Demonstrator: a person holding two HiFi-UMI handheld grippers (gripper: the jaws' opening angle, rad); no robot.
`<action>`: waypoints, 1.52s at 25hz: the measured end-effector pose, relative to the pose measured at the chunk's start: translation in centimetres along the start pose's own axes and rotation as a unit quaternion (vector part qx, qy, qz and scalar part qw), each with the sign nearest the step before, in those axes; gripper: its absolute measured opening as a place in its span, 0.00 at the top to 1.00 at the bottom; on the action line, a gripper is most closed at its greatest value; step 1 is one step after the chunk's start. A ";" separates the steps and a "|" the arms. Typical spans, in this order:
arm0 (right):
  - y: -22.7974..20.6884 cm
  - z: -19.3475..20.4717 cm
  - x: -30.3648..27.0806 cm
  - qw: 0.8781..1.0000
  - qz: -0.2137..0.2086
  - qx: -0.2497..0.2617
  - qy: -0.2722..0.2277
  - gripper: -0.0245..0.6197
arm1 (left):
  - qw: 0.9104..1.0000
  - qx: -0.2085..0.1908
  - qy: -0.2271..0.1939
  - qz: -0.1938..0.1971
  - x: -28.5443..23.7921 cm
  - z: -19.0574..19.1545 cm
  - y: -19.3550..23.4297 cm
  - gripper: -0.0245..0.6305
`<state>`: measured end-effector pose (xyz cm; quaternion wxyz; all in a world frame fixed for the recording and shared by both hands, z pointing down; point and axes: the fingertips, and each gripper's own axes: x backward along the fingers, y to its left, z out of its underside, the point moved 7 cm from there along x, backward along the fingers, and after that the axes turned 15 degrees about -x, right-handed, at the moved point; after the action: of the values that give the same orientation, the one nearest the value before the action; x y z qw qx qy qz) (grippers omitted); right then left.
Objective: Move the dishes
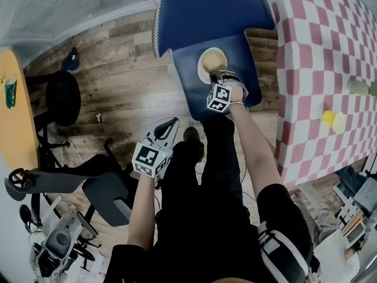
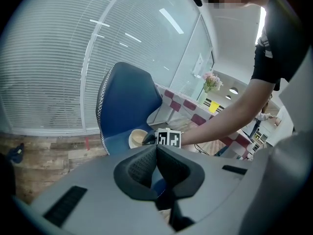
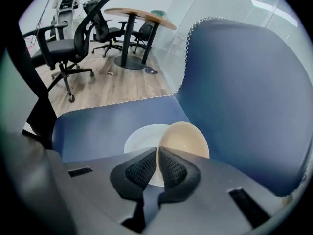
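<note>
Blue chair was the landmark. Bowl, beige, sat on the chair seat on top of a white plate, toward the backrest side of the plate. The bowl looked tipped, its near rim raised off the plate.

Right gripper was over the seat pointing steeply down, pads pinched on that near rim. The rest of the bowl lay straight ahead of the jaws, toward the backrest.

Left gripper was off the seat's front edge, over the floor and well apart from the dishes, jaws pressed together on nothing.

The right hand was clearly the nearer one. Judged step: bowl gripped and ready to lift off the plate. The pinch was on a thin rim only, so the bowl could swing or slip. The checked table stood just beside the chair.
</note>
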<state>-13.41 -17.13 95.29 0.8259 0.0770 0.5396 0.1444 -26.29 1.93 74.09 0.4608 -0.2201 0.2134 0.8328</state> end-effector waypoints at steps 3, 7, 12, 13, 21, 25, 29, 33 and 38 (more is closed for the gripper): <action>-0.3 -0.2 0.7 1.000 0.000 0.001 0.006 0.92 | 1.000 -0.003 -0.001 -0.001 0.6 -0.8 0.0 0.93; -0.4 -0.4 2.4 1.000 -0.006 -0.004 0.016 0.92 | 1.000 -0.002 -0.005 -0.001 1.6 -2.0 -0.5 0.93; -0.4 -1.0 5.7 1.000 -0.002 -0.009 0.021 0.92 | 1.000 -0.006 -0.009 0.004 3.4 -3.8 -1.8 0.93; -0.4 -1.2 6.5 1.000 0.000 -0.010 0.021 0.92 | 1.000 -0.007 -0.010 0.005 3.8 -4.2 -2.2 0.93; -1.4 -2.4 14.4 0.999 0.016 -0.021 0.025 0.92 | 1.000 -0.017 -0.023 0.012 7.8 -8.9 -5.3 0.93; -1.6 -3.2 18.8 0.999 0.027 -0.026 0.031 0.92 | 0.999 -0.020 -0.033 0.018 10.5 -11.0 -6.9 0.93; -1.7 -4.3 22.6 0.998 0.045 -0.033 0.036 0.92 | 0.998 -0.028 -0.043 0.022 13.5 -12.4 -7.7 0.93; -2.1 -5.4 26.4 0.996 0.067 -0.043 0.038 0.92 | 0.998 -0.036 -0.042 0.024 16.7 -13.1 -8.1 0.93; -1.2 -6.0 30.8 0.993 0.081 -0.072 0.043 0.92 | 0.998 -0.039 -0.042 0.025 20.2 -14.6 -7.9 0.93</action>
<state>-7.11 -8.53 65.76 0.7907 0.0546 0.5553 0.2519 -26.61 11.18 49.63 0.4395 -0.1975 0.1670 0.8602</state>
